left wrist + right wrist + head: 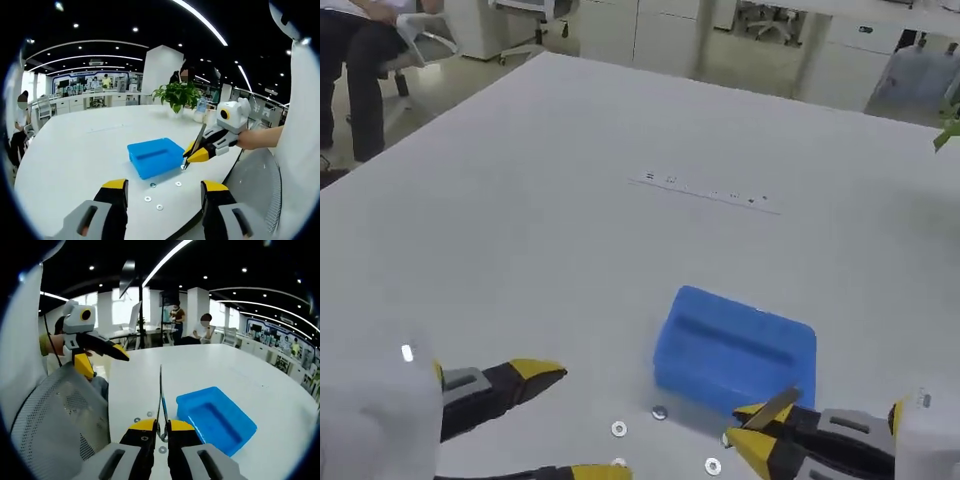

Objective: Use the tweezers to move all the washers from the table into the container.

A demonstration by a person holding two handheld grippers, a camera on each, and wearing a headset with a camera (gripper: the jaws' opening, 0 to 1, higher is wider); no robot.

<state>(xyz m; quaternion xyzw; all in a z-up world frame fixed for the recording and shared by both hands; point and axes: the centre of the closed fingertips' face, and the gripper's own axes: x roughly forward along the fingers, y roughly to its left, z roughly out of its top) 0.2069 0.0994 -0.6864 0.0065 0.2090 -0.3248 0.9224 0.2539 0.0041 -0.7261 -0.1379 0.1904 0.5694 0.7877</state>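
Left black-and-yellow gripper (588, 420) is being held over the white table (520, 220), jaws wide apart. Four small silver washers (619, 429) are being counted on the table between the grippers, just beside the near wall of one blue rectangular plastic container (692, 300). One pair of thin metal tweezers (161, 390) is being clamped by the right gripper (740, 428), tips near the container corner. A grey mesh chair back (60, 410) is being seen beside the table edge.

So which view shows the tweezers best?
The left gripper view: the tweezers appear side-on in the right hand-held gripper, tips down beside the blue container. The right gripper view shows them edge-on, a thin line; the head view shows a short grey part.
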